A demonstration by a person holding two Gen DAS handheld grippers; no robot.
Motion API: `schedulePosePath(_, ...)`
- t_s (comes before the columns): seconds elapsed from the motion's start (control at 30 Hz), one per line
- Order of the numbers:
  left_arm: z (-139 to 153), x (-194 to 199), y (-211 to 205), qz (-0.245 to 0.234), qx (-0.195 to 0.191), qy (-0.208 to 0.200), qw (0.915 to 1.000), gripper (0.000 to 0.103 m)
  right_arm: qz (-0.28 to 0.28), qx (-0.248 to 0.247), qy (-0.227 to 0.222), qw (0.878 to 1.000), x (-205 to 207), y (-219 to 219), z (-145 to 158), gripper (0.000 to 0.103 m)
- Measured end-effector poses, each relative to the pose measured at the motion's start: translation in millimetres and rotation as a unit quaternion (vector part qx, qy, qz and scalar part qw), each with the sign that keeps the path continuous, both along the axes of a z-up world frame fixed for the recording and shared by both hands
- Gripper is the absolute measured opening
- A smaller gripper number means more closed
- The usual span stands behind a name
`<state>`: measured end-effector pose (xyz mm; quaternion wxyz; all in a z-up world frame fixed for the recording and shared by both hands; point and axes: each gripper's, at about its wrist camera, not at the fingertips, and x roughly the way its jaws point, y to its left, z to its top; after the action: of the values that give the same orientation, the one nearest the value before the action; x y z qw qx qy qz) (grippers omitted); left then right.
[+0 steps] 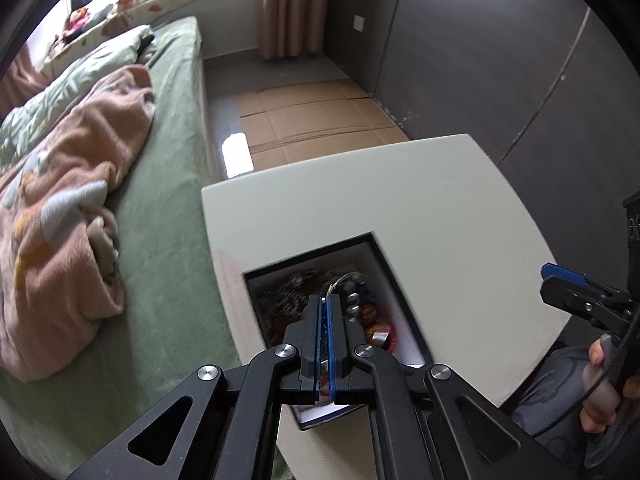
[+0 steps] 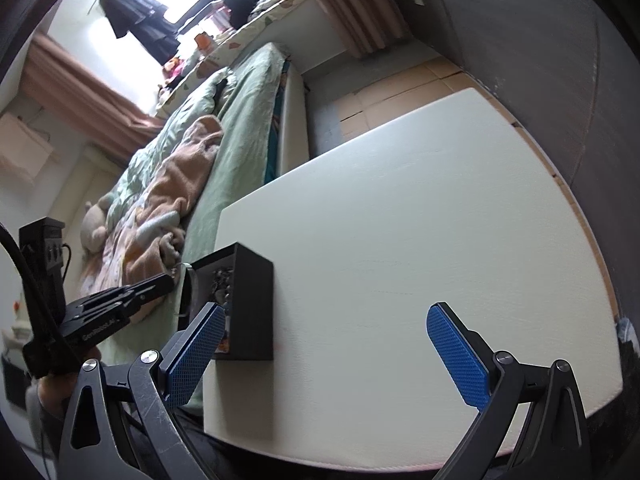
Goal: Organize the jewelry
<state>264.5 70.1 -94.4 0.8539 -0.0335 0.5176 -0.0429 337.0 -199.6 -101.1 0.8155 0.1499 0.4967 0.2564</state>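
Observation:
A black jewelry box (image 1: 384, 256) with a white lining sits on the white table (image 1: 400, 192) near its left edge, full of tangled jewelry (image 1: 292, 300). My left gripper (image 1: 325, 300) is shut above the box on a thin silver bracelet with metal beads (image 1: 349, 284). In the right wrist view the box (image 2: 252, 300) stands at the left, with the left gripper (image 2: 170, 278) holding the silver bracelet (image 2: 188, 280) over it. My right gripper (image 2: 326, 316) is open and empty, low over the table to the right of the box.
A bed with a green sheet (image 1: 168, 200) and a pink blanket (image 1: 72, 184) runs along the table's left side. Flattened cardboard (image 1: 312, 120) lies on the floor beyond the table. A dark wall (image 1: 500, 60) stands at the right.

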Motion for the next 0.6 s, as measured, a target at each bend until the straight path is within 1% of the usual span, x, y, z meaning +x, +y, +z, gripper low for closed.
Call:
schedulePosePath(0.07,-4.5,-2.9,5.4,0.008,-0.006,-0.002,0.9999,0.002,0.010,-0.002,-0.003,1.000,-0.6,8.3,0.1,0.103)
schedulePosePath(0.17,-9.4,-7.6,15.2,0.025,-0.040,-0.014,0.9988,0.002,0.023,0.009,-0.009,1.000,-1.3,16.2,1.8,0.103)
schedulePosePath(0.23,-13.1,-9.4,21.3,0.042,-0.059,-0.014,0.9973,0.002,0.035,0.021,-0.007,0.999,-1.4,19.9,0.9,0.103)
schedulePosePath(0.33,-14.2,-15.3,28.9,0.065,-0.071,-0.023,0.9951,0.003,0.043,0.020,-0.002,0.999,-1.7,24.8,-2.2,0.103)
schedulePosePath(0.4,-11.0,-21.0,32.8,0.074,-0.079,-0.035,0.9935,0.016,0.047,0.014,0.003,0.999,-2.0,28.3,-4.3,0.103)
schedulePosePath(0.43,-9.3,-22.9,33.6,0.077,-0.081,-0.039,0.9930,0.041,0.048,0.009,0.007,0.999,-1.3,29.7,-6.3,0.103)
schedulePosePath(0.47,-7.5,-25.7,34.5,0.079,-0.085,-0.045,0.9923,0.072,0.045,0.004,0.007,0.999,-0.9,30.4,-7.3,0.103)
schedulePosePath(0.5,-6.2,-28.6,35.3,0.082,-0.087,-0.051,0.9915,0.083,0.041,-0.003,0.007,0.999,-1.0,31.0,-8.3,0.103)
schedulePosePath(0.53,-4.0,-32.6,35.9,0.088,-0.089,-0.058,0.9904,0.088,0.033,-0.011,0.005,0.999,-0.5,30.9,-8.8,0.103)
schedulePosePath(0.6,-4.4,-35.6,35.3,0.088,-0.093,-0.052,0.9904,0.088,0.029,-0.004,0.004,1.000,-1.2,29.7,-8.6,0.103)
